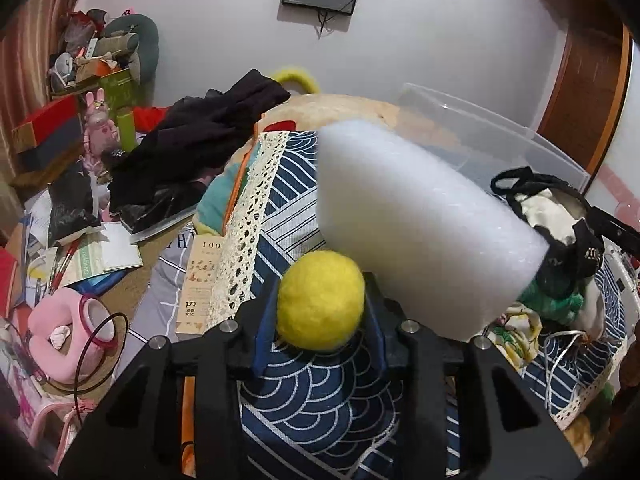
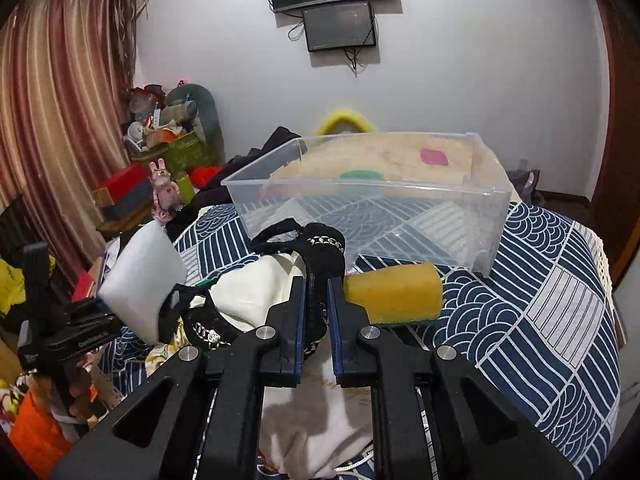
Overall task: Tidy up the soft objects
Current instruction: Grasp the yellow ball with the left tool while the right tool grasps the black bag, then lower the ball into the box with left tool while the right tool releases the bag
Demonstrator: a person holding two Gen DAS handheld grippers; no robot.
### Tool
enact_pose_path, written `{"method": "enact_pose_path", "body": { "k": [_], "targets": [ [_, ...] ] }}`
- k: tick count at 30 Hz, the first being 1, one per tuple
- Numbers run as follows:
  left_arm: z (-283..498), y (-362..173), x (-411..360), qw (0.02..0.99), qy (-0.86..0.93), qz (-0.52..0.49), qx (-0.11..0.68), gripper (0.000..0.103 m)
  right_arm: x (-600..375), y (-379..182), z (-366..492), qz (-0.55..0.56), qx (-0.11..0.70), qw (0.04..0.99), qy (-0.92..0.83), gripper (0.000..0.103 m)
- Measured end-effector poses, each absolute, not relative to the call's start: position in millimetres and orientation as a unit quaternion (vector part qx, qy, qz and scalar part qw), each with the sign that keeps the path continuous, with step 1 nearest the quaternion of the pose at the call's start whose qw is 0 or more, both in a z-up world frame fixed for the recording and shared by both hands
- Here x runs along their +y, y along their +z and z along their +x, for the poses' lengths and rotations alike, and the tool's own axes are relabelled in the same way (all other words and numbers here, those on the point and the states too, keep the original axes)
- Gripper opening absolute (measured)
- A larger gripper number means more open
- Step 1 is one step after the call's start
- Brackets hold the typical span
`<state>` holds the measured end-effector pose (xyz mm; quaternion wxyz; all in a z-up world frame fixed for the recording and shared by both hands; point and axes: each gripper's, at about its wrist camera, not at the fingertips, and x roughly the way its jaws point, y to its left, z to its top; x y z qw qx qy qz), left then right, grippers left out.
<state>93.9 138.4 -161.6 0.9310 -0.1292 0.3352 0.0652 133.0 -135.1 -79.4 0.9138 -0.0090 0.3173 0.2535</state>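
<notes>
My left gripper [image 1: 320, 316] is shut on a yellow felt ball [image 1: 321, 300] and also carries a white foam block [image 1: 420, 224] that juts up to the right. The same foam block [image 2: 140, 276] shows at the left of the right wrist view. My right gripper [image 2: 317, 300] is shut on a black strap with a metal chain [image 2: 320, 252], part of a black and cream cloth bundle [image 2: 256, 292]. A yellow sponge with a green underside [image 2: 394, 294] lies just right of my right fingers. A clear plastic bin [image 2: 372, 200] stands beyond it on the blue patterned cover [image 2: 540, 300].
A black garment [image 1: 200, 136] lies on the far side of the bed. A cluttered desk at the left holds a pink cup [image 1: 96, 320], papers and boxes [image 1: 48, 128]. A screen [image 2: 340, 26] hangs on the wall; curtains [image 2: 60, 100] hang at left.
</notes>
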Motion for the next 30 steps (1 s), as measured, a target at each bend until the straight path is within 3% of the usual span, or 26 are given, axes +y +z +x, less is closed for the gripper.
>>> {"method": "enact_pose_path", "body": {
  "k": [30],
  "targets": [
    [107,-70,52,0.965,-0.034,-0.062,0.252,0.038,-166,-35,129,0.019,0.247,0.942,0.224,0.009]
  ]
}}
